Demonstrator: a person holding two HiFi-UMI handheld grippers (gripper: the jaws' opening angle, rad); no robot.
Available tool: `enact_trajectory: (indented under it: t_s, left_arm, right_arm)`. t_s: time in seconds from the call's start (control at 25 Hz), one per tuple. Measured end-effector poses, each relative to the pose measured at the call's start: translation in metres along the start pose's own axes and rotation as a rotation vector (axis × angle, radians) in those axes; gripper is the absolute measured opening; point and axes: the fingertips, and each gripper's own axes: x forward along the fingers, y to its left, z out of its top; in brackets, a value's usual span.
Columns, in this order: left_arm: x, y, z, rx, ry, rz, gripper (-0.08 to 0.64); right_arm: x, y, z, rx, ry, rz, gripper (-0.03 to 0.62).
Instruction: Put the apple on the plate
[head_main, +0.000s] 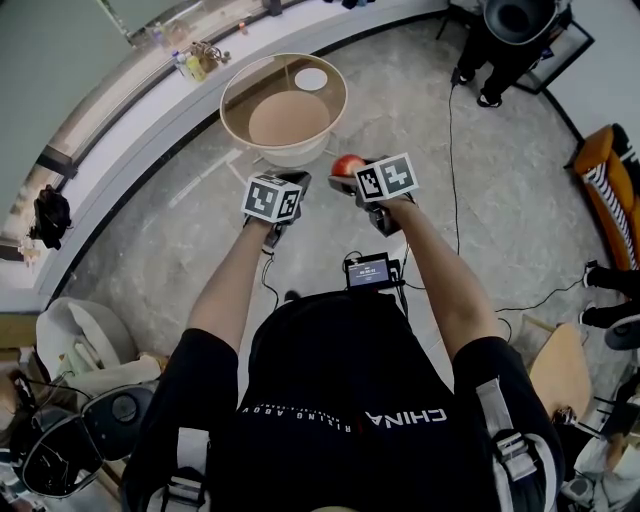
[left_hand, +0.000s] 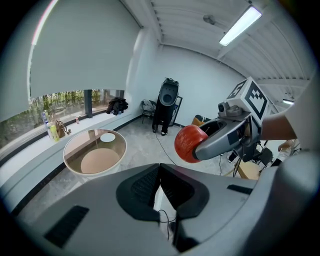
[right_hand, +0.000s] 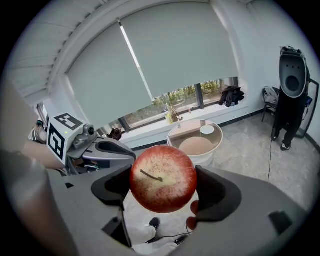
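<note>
Closest in, the right gripper (right_hand: 165, 192) had its 2 jaws pinching the apple (right_hand: 163, 179) by its sides, stem turned toward the camera, held in the air at about chest height. Just beside it, the left gripper (left_hand: 160, 172) had its jaws pressed together on nothing. The apple was well short of the round glass-topped table (head_main: 232, 95) ahead. The small white plate (head_main: 311, 79) lay near that table's far edge, so the apple was not yet on it.

The likeliest trouble looked to be the reach. Getting to the far edge would mean leaning across the glass, and a round, smooth apple held by only 2 pads could slip if the gripper tilted. Let go too high, it might roll off the small plate and over the near rim. The left gripper, so close by, could also knock it.

The floor between the person and the table was open. A cable (head_main: 450, 140) ran along it to the right, and the curved window ledge (head_main: 120, 130) closed in behind the table.
</note>
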Motion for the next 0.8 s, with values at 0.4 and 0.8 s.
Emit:
enact_trajectory:
  t_s: [0.4,0.8]
  left_arm:
    - [0.0026,0.0041,-0.0041,0.029,0.038,0.008,0.018]
    - [0.0081,0.0090,-0.0014,-0.017,0.041,0.045,0.018]
  right_arm:
    - [0.0031,0.0017,0.0036,0.009,0.007,0.019,0.382]
    - [0.0006,-0.0067,-0.0011,0.023,0.004,0.029,0.380]
